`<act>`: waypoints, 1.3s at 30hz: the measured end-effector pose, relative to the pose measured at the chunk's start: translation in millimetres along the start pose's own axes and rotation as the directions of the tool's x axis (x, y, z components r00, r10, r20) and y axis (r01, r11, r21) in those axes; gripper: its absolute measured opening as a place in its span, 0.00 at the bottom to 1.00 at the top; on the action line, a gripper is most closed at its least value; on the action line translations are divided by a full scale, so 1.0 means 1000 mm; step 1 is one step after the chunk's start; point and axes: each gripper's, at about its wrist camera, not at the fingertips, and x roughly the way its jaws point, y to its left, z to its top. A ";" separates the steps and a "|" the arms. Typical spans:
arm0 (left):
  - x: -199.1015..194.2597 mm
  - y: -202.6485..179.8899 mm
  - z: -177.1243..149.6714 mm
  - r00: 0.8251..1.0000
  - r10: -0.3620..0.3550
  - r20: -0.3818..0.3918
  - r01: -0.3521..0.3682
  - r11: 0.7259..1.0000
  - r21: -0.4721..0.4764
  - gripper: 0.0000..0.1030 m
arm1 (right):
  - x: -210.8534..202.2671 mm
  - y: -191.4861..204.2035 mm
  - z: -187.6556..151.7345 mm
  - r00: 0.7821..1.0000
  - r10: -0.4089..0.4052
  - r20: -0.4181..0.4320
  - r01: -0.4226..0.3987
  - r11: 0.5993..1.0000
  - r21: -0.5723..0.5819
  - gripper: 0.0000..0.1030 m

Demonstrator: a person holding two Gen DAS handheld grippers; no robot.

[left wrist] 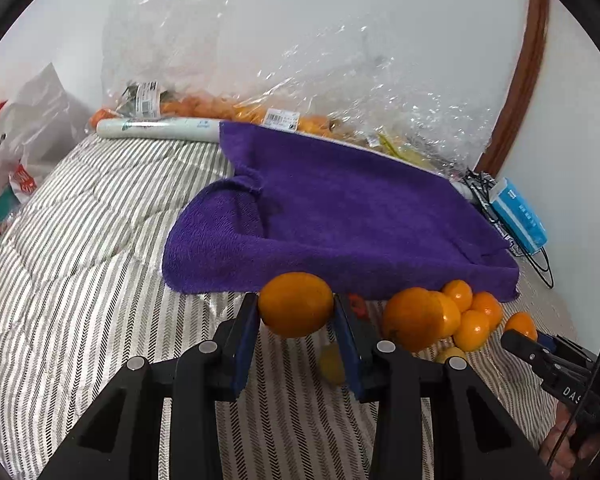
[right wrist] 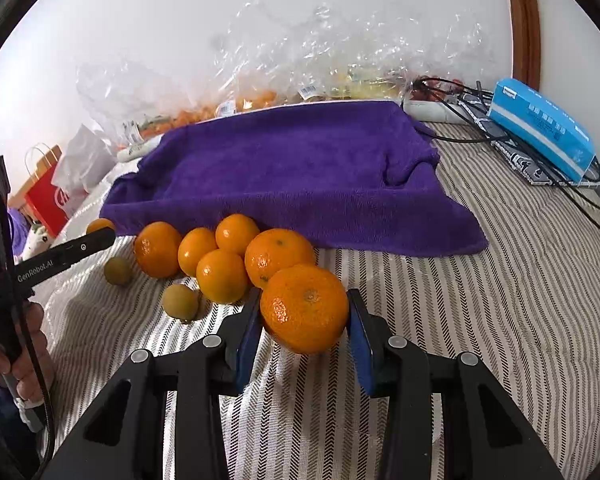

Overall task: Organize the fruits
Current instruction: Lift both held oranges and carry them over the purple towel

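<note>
Early days: left tongs (left wrist: 296,310) pinch one orange (left wrist: 296,304), right tongs (right wrist: 304,316) pinch a mandarin (right wrist: 305,308) — the pile (right wrist: 216,260) at centre-left remains unsorted on the bed (right wrist: 500,320).

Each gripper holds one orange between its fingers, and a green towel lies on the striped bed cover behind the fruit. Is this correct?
One detail is wrong: the towel is purple, not green, as the right wrist view shows. The rest stands: the left gripper and right gripper each hold one orange on the striped bed cover.
</note>
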 end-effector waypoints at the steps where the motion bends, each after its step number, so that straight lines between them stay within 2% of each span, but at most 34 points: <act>1: -0.001 -0.001 0.000 1.000 0.002 0.006 -0.002 1.000 0.002 0.34 | -0.001 0.000 0.000 1.000 -0.003 0.006 0.003 1.000 0.004 0.39; 4: -0.006 0.000 0.001 1.000 0.012 0.013 -0.012 1.000 -0.004 0.34 | -0.004 -0.002 -0.001 1.000 0.011 0.013 -0.011 1.000 0.002 0.39; 9: -0.021 -0.003 0.011 1.000 -0.018 0.021 0.018 1.000 -0.024 0.34 | -0.020 -0.001 0.007 0.998 0.052 0.033 -0.053 0.998 0.023 0.39; 16: -0.037 -0.017 0.049 0.996 -0.047 0.070 0.048 0.999 -0.005 0.34 | -0.048 0.011 0.045 0.992 0.021 0.122 -0.017 0.999 -0.030 0.39; 20: -0.031 -0.024 0.070 0.996 -0.025 0.080 0.025 1.000 0.004 0.34 | -0.052 0.015 0.072 0.985 0.023 0.168 -0.017 0.999 -0.039 0.39; 26: -0.011 -0.035 0.099 0.995 -0.023 0.100 0.022 1.000 0.017 0.34 | -0.035 0.018 0.110 0.979 0.030 0.202 -0.021 0.999 -0.047 0.39; 33: 0.028 -0.040 0.119 0.996 0.001 0.088 -0.002 1.000 0.007 0.34 | -0.005 0.016 0.134 0.978 0.055 0.200 -0.044 0.997 -0.059 0.39; 39: 0.055 -0.033 0.105 0.997 0.024 0.075 -0.024 1.000 -0.006 0.34 | 0.023 0.005 0.131 0.981 0.052 0.185 -0.043 0.998 -0.056 0.39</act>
